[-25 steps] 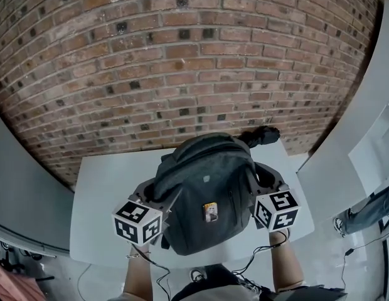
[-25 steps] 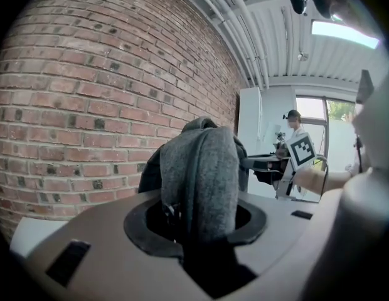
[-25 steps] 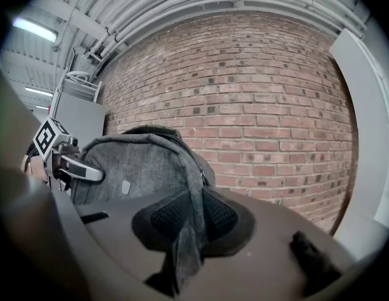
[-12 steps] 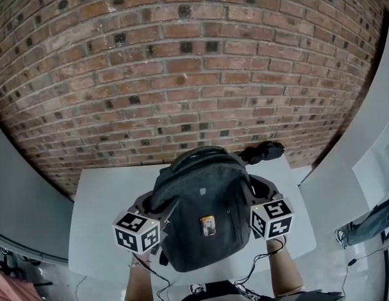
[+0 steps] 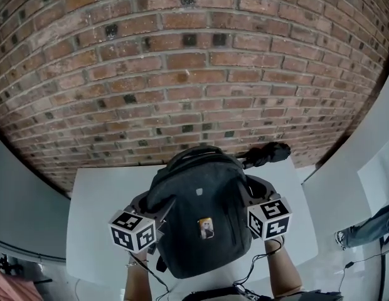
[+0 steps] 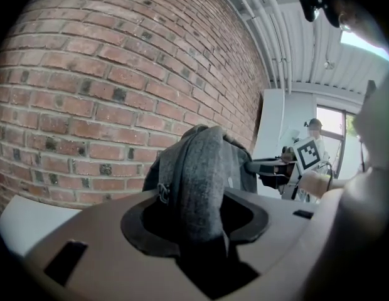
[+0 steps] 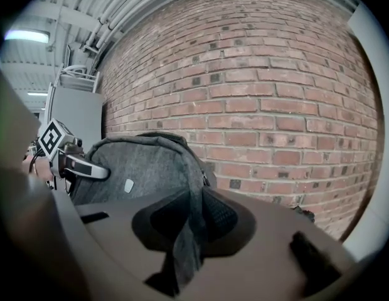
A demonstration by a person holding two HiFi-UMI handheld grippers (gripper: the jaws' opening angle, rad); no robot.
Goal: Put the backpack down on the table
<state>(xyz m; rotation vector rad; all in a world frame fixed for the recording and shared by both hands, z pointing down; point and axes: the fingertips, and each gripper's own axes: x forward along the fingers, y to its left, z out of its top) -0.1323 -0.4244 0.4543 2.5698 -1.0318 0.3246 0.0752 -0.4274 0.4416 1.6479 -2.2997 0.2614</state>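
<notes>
Brick wall [image 5: 194,74] fills everything ahead of me, and below it a white table [image 5: 94,212] runs side to side. The grey backpack [image 5: 197,212] hangs between my two tools over the near half of that table, its top handle towards the bricks and its front panel facing up at me. A small picture tag [image 5: 206,227] sits low on that panel. From above, its lower end reaches past the table's near edge; whether the bag touches the tabletop I cannot tell.

My left gripper [image 6: 194,227] is at the bag's left flank. A thick fold of the grey fabric, with a zip pull on it, stands between its jaws and fills the gap — the jaws have just been opening wider, with that fold between them, and they grasp it. My right gripper [image 7: 188,227] is at the right flank, clenched on a thinner band of the same fabric that drops down through its jaws.

Beyond the bag, a dark bundle [image 5: 265,152] lies at the table's far right corner, just beside the backpack's upper right shoulder.
</notes>
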